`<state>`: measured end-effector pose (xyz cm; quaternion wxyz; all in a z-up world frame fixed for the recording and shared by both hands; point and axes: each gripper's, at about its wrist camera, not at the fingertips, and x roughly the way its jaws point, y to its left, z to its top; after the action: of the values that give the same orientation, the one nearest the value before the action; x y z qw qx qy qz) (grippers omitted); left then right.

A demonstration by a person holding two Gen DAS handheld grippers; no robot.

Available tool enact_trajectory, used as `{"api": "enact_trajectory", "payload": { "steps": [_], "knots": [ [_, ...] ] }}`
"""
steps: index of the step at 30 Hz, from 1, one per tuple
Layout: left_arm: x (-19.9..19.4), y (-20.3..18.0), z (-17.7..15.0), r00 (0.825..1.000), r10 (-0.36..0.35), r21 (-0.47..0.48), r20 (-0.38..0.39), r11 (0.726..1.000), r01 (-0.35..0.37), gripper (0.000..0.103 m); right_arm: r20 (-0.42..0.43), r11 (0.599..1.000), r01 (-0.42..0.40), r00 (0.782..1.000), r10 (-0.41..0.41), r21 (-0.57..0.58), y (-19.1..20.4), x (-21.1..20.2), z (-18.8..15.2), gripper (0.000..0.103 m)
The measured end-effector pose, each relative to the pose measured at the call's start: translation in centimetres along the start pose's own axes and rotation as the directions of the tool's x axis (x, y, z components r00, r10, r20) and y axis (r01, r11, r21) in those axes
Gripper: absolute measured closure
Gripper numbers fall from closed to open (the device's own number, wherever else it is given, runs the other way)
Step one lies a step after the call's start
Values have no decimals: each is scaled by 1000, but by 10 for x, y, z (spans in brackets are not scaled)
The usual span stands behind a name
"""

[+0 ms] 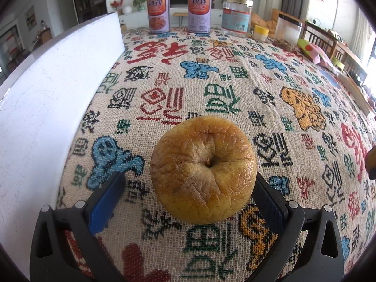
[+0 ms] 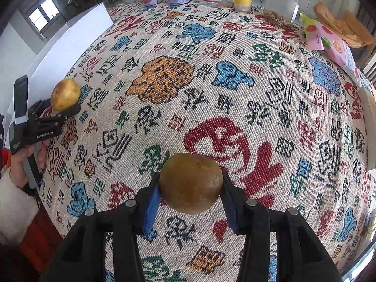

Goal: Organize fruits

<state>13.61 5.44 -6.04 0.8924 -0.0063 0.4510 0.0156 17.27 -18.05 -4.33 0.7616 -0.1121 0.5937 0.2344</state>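
A person is standing at a desk (image 2: 235, 75) covered with a woven cloth full of coloured characters, holding 1 gripper in each hand. The left gripper (image 1: 188, 188) is hovering with its jaws standing wide on either side of a wrinkled yellow apple (image 1: 203, 169); the right blue pad is touching the fruit or nearly so, while the left pad is clearly apart from it, so the jaws are open. From the right wrist view this apple is sitting just ahead of the black left gripper, near the white board (image 1: 47, 89) that is running along the desk's left edge, and a hand (image 2: 25, 162) in a fluffy white sleeve is gripping the handle.

The right gripper (image 2: 190, 185) is holding a round brownish fruit (image 2: 190, 183) above the cloth, its jaws closed on the fruit with both blue pads pressing its sides. This fruit is hanging over the middle of the desk, well apart from the apple.

At the far edge 2 purple cans (image 1: 178, 14) are standing side by side, with a clear jar (image 1: 237, 16) next to them and a small yellow-lidded pot (image 1: 260, 33) just beside it. A pink packet (image 2: 329, 42) is lying at the far right corner
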Motion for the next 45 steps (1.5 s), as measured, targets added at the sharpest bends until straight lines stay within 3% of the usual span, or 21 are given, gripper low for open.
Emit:
{"api": "enact_trajectory", "payload": {
  "steps": [3,6,8,12,22,24,26,28,32,35,38,45],
  "knots": [
    [0,0,0,1000,0,0,0,1000,0,1,-159,985,86,981,-110,-151,22,12,-8,55],
    [0,0,0,1000,0,0,0,1000,0,1,-203,962,153,958,-200,-227,37,28,0,55],
    [0,0,0,1000,0,0,0,1000,0,1,-179,955,170,960,-216,-242,45,31,12,55],
    [0,0,0,1000,0,0,0,1000,0,1,-137,967,133,977,-165,-215,54,37,26,55],
    [0,0,0,1000,0,0,0,1000,0,1,16,990,79,997,-78,-115,49,35,24,53],
    [0,0,0,1000,0,0,0,1000,0,1,53,994,65,997,-60,-85,46,32,15,34],
    [0,0,0,1000,0,0,0,1000,0,1,112,997,55,992,-50,-45,46,28,5,25],
    [0,0,0,1000,0,0,0,1000,0,1,177,998,61,982,-60,-4,45,24,-12,25],
    [0,0,0,1000,0,0,0,1000,0,1,317,991,107,940,-127,79,49,23,-38,16],
    [0,0,0,1000,0,0,0,1000,0,1,365,985,123,917,-160,123,51,26,-56,5],
    [0,0,0,1000,0,0,0,1000,0,1,351,980,131,920,-175,147,47,27,-55,0],
    [0,0,0,1000,0,0,0,1000,0,1,346,980,134,921,-178,148,46,29,-51,0]
  ]
}}
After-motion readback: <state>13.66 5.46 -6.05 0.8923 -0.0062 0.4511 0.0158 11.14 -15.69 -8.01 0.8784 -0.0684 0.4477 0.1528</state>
